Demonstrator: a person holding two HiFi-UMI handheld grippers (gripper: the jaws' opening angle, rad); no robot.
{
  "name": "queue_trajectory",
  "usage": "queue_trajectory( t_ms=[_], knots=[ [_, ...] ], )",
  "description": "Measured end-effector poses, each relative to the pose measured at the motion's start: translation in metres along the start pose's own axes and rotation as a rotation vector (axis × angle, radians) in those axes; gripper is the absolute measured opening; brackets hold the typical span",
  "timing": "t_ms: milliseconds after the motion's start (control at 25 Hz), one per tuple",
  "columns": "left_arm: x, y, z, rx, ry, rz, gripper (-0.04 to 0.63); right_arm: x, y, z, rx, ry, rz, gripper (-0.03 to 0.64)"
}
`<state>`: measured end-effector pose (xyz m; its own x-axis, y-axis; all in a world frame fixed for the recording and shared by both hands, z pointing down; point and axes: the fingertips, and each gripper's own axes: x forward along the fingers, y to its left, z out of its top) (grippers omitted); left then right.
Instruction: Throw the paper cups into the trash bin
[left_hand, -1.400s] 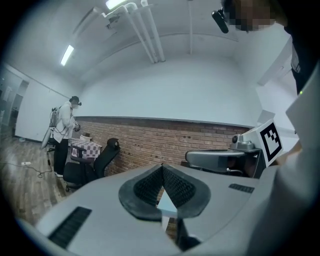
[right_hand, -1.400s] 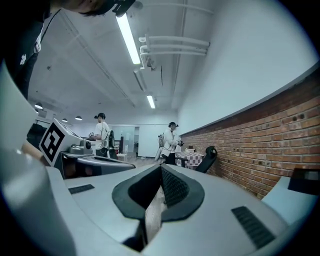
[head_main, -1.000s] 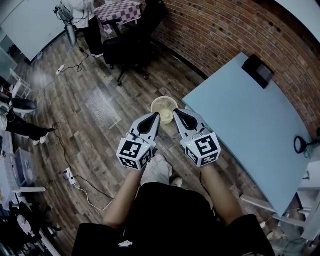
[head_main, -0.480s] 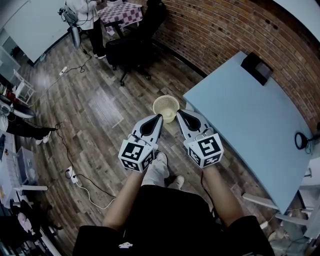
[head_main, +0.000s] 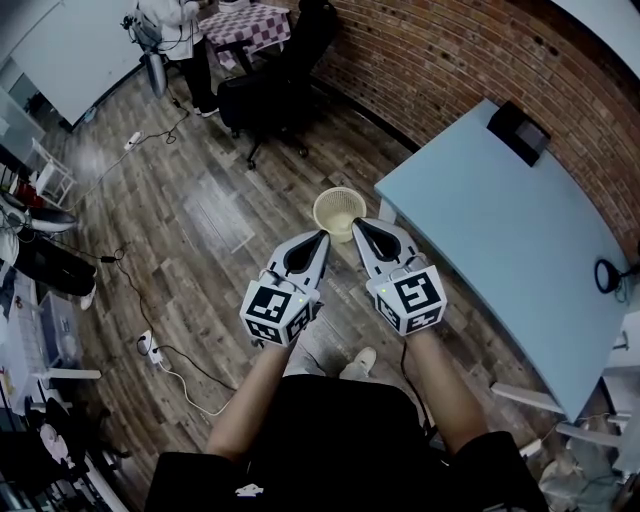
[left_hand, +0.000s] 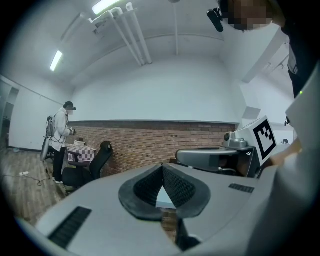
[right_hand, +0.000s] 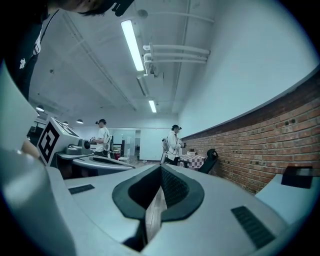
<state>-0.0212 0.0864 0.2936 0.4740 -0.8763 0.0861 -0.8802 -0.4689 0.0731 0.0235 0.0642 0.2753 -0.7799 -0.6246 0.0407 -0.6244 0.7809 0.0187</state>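
While the left claw (head_main: 322, 238) and the right claw (head_main: 356, 225) are both pressed together, empty, the round cream mesh trash bin (head_main: 339, 208) stands on the brown wooden floor (head_main: 200, 210) at 12 o'clock, near their tips. A pale blue surface (head_main: 490, 230) lies at 3 o'clock, before a red brick wall (head_main: 450, 60).

Bare forearms (head_main: 250, 392) stick out from the body, side by side. The grey plastic left gripper (head_main: 319, 238) and grey plastic right gripper (head_main: 356, 226) point level, tips leaning in, just beside each other. Both sets of jaws are pressed together with nothing between them.
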Motion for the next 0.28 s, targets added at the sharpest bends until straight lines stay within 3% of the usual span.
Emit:
queue_trajectory(
  t_ms=[280],
  knots=[
    [-0.023,0.014,0.005,0.008,-0.009,-0.017,0.009,0.01,0.019,0.007,0.001,-0.009,-0.035,0.005]
  ],
)
